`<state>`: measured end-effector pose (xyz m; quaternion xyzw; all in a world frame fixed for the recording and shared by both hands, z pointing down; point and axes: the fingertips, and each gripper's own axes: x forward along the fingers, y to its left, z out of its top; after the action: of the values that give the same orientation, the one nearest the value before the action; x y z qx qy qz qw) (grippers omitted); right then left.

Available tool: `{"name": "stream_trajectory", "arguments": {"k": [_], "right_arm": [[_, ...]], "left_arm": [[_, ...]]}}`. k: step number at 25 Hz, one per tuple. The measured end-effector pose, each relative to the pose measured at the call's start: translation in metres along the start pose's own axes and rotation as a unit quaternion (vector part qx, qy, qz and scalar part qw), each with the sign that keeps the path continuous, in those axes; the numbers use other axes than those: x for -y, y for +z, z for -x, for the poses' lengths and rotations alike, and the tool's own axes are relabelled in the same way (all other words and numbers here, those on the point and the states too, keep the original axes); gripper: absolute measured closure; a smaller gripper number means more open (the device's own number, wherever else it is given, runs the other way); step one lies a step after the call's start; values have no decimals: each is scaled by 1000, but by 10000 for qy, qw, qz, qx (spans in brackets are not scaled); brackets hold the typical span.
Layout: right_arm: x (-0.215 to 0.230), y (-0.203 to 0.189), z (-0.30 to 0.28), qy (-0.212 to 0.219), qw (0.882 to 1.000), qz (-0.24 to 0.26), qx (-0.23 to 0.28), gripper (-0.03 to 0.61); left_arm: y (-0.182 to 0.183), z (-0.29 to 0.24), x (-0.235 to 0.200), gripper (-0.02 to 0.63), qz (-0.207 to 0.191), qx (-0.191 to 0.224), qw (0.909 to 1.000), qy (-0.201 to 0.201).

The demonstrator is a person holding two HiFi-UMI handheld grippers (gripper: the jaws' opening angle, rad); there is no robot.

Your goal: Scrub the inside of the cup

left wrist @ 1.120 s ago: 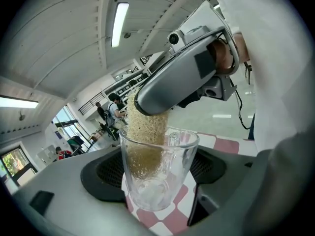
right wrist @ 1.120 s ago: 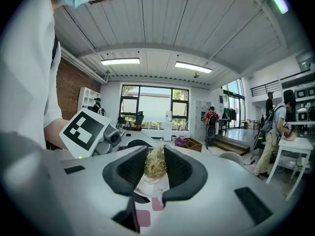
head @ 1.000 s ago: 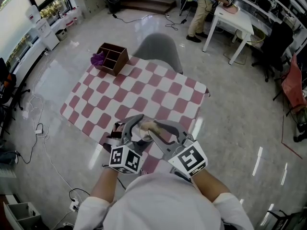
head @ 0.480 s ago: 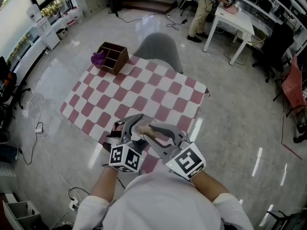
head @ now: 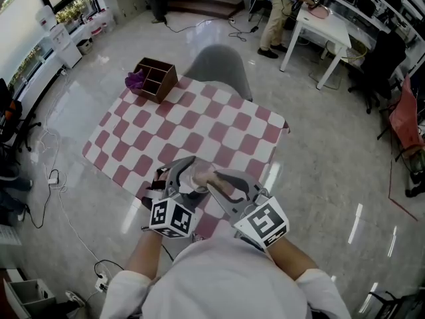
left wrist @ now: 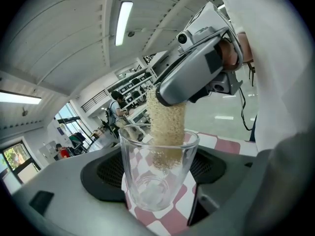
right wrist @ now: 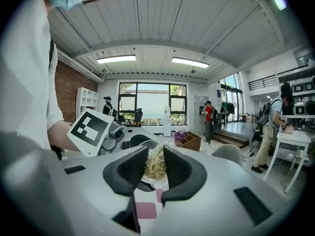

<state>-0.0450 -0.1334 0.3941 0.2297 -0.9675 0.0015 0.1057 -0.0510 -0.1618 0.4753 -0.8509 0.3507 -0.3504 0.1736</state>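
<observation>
Cup [left wrist: 142, 181] clamped between left gripper [left wrist: 158, 183] jaws | sponge [left wrist: 166, 124] pinched in right gripper [right wrist: 155, 163] jaws, dipping into cup

In the head view, the left hand-held gripper [head: 184, 176] and the right hand-held gripper [head: 218, 181] hide most of the cup [head: 194, 184]. The person's shoulders cover the near edge of the counter [head: 199, 128]. In the left gripper view, the top of the scrubber [left wrist: 166, 127] disappears inside the right hand-held gripper's jaws. The purple thing [head: 135, 82] in the far-left wooden box [head: 158, 78] is too small to identify.
</observation>
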Motion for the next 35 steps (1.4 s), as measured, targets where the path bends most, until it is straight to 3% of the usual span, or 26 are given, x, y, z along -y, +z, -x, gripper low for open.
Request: {"name": "stream_trajectory", "arguments": {"k": [6, 10, 14, 18, 21, 24, 29, 35], "right_arm": [[-12, 15, -8, 155, 9994, -47, 301, 469], [4, 23, -10, -198, 9989, 108, 404, 469], [17, 8, 1, -394, 9990, -87, 188, 469], [7, -5, 5, -240, 9992, -328, 33, 469], [-2, 0, 5, -83, 9985, -489, 241, 469], [3, 9, 10, -164, 9963, -640, 541, 469], [25, 19, 29, -713, 9900, -778, 932, 469], [49, 13, 49, -1336, 9790, -1066, 1114, 469]], "left_arm": [[2, -2, 5, 244, -30, 61, 9999, -127], [5, -4, 14, 244, -17, 157, 9996, -254], [3, -4, 12, 244, 24, 169, 9996, -221], [-1, -6, 4, 244, 178, 177, 9996, -143], [-2, -8, -2, 244, 312, 221, 9992, -94], [-3, -10, -7, 244, 537, 315, 9980, -73], [-12, -15, -12, 244, 1015, 458, 9938, -71], [-20, -28, -22, 244, 1853, 842, 9790, -140]]}}
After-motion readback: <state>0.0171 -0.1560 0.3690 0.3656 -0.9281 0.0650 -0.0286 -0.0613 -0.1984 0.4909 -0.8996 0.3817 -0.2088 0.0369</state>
